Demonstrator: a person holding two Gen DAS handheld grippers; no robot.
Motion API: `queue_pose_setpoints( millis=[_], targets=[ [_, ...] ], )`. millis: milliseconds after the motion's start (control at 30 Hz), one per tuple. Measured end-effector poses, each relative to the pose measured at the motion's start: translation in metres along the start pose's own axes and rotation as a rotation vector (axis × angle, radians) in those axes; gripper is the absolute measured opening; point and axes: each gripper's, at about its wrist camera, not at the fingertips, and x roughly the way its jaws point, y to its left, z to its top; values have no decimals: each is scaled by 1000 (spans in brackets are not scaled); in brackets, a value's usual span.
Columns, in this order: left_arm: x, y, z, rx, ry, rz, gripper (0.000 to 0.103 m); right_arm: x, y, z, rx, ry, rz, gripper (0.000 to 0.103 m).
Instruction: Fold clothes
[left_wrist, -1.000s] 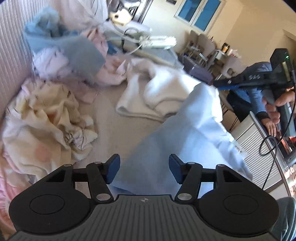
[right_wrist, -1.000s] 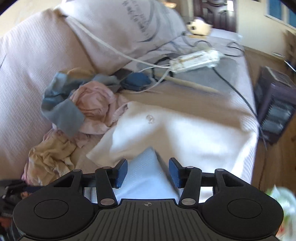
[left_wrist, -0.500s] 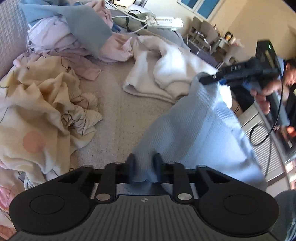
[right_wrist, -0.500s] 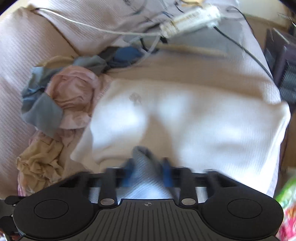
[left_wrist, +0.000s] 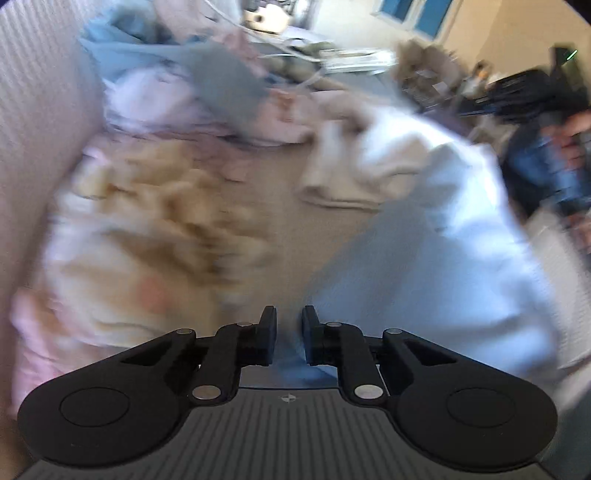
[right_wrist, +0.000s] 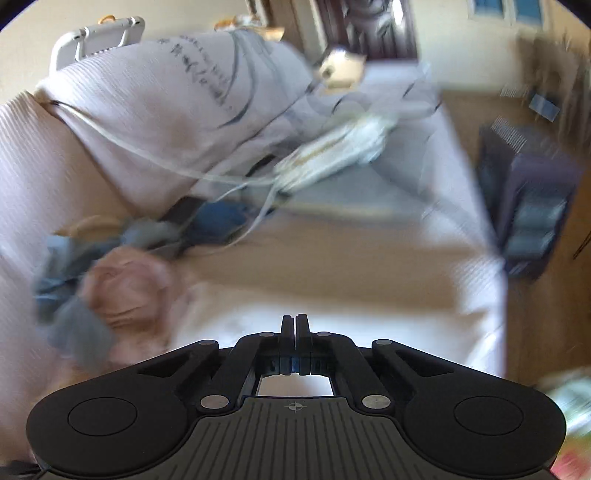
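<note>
If either pinch slips, the pale blue knit garment (left_wrist: 424, 266) drops in a heap on the bed (left_wrist: 280, 206). It hangs diagonally — long axis from left gripper (left_wrist: 289, 328), jaws nearly closed on its corner, up right. Right gripper (right_wrist: 294, 325) jaws are pressed together — cloth unseen.

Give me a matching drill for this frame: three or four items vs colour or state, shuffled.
Items:
1. left tool
2. right tool
3. draped cloth
4. crumpled garment

Colour or state:
A. yellow-beige, lying in the heap on the left
B. fingers pressed together, nothing visible between the tips
C. light blue, spread at the right of the left wrist view
D. fingers nearly closed, blue fabric in the narrow gap

Pairs: 1-D, 2-B, 3-C, 4-A
</note>
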Motion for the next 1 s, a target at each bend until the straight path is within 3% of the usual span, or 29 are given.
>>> queue_pose_setpoints(
  millis=[67, 167, 367, 467, 500, 600, 733, 933, 1000],
  targets=[
    [6, 12, -1, 28, 30, 82, 9, 4, 4, -6, -14, 51, 48, 18],
    [-2, 38, 3, -123, 23, -31, 9, 10, 7, -14, -58, 87, 59, 38],
    [-30, 30, 12, -202, -45, -142, 12, 43, 8, -28, -64, 188, 90, 48],
    [-34, 8, 12, -149, -51, -165, 21, 58, 14, -38, -47, 223, 50, 43],
    [-34, 3, 11, -124, -44, -162, 22, 60, 17, -42, -43, 222, 30, 26],
    [-33, -7, 9, -80, -28, -161, 22, 61, 27, -52, -41, 212, -23, 14],
    [-32, -9, 7, -69, -21, -162, 24, 27, 29, -45, -38, 127, -60, 12],
    [-23, -11, 4, -73, 4, -158, 27, 17, 0, -34, 67, 20, -125, 12],
    [-25, -12, 4, -68, 3, -150, 27, 33, -11, -38, 113, 18, -142, 12]
  ],
)
